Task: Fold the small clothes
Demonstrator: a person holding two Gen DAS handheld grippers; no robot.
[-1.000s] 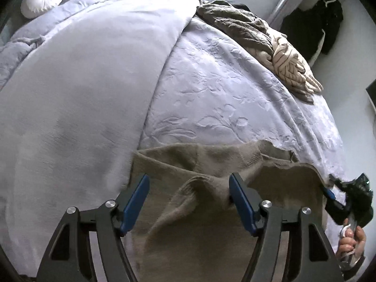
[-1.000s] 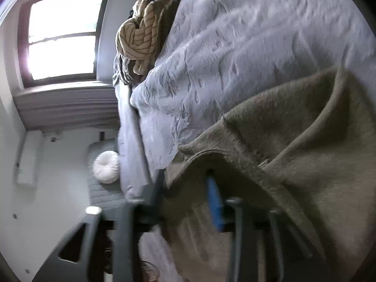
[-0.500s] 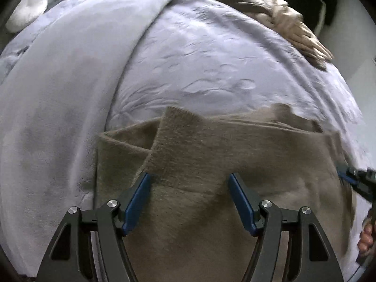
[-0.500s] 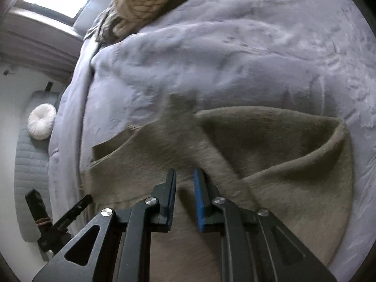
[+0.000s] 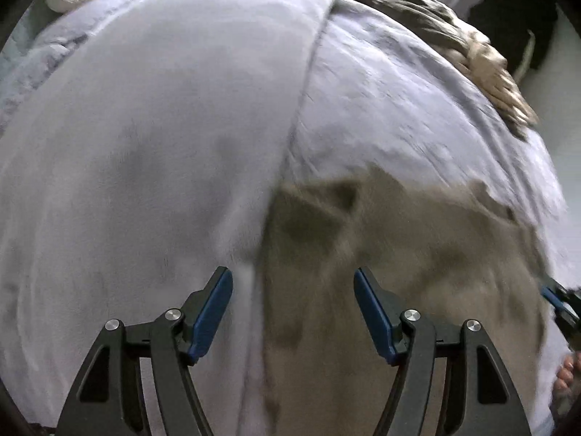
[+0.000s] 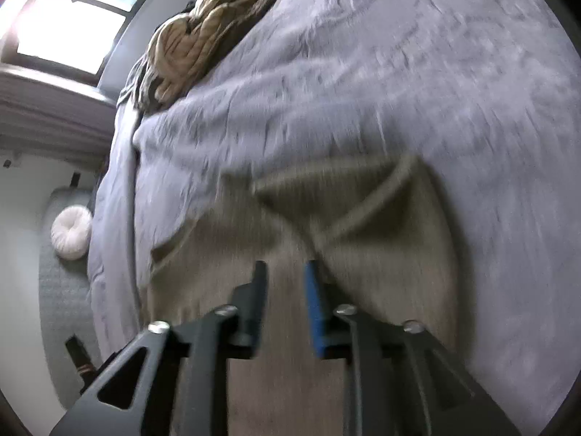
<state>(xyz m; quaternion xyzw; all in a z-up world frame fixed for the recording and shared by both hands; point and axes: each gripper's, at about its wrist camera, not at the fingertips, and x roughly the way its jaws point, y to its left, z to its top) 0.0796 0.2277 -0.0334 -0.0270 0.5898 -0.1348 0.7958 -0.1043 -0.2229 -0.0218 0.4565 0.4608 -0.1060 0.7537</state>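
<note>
Most of both views is a bed [image 5: 381, 101] under a lavender bedspread [image 6: 417, 83], embossed and finely wrinkled, with a smoother plush blanket [image 5: 145, 152] over one half. On it lies an olive-tan knit garment [image 5: 417, 272], soft and fuzzy, its top corner turned over in a triangular flap. A crumpled beige ribbed garment [image 6: 192, 40] sits well apart by the bed's far edge. The left gripper [image 5: 292, 309] hangs over the knit's edge, jaws wide apart and empty. The right gripper [image 6: 285, 305] shows a narrow gap, holding nothing.

Black fingers [image 5: 203, 327], blue pads, silver screws
</note>
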